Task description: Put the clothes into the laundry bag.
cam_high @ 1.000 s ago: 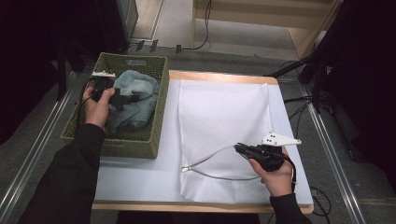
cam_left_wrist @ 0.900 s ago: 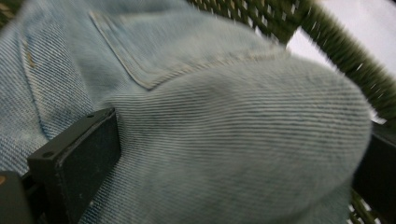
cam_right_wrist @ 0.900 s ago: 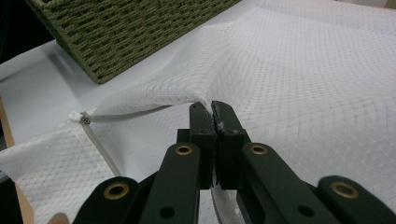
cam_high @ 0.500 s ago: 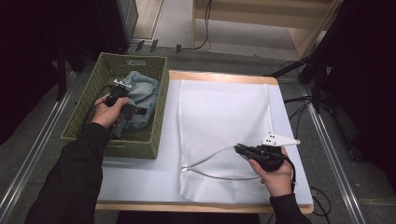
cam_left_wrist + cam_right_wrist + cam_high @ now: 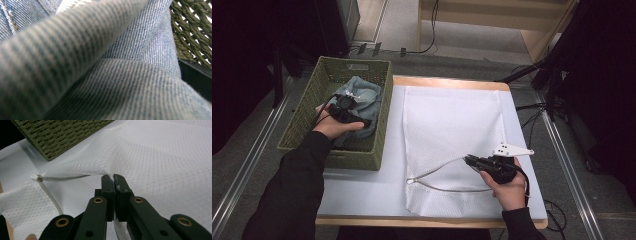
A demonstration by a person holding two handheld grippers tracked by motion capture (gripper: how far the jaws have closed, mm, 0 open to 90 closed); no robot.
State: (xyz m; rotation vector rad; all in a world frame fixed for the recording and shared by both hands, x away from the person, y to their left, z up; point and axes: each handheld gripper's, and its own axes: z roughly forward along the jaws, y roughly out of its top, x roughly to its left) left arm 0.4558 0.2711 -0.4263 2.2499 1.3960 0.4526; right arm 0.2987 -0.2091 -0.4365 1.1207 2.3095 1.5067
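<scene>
A green woven basket stands on the table's left side with a crumpled light-blue denim garment in it. My left gripper is pushed down into that denim, which crowds its camera; one black jaw shows at the lower right, and how the jaws stand is hidden. A white mesh bag lies flat on the table. My right gripper is shut on the upper layer of the mesh bag at its near mouth and holds the white corded rim raised, so the mouth gapes.
The white table top has a wooden edge at front and back. The basket's wall stands close to the left of the bag's mouth. Cables and dark stands lie on the floor beyond and to the right of the table.
My left hand has come down and nearer inside the basket, from above the denim onto it. The right gripper and the raised bag rim have stayed put.
</scene>
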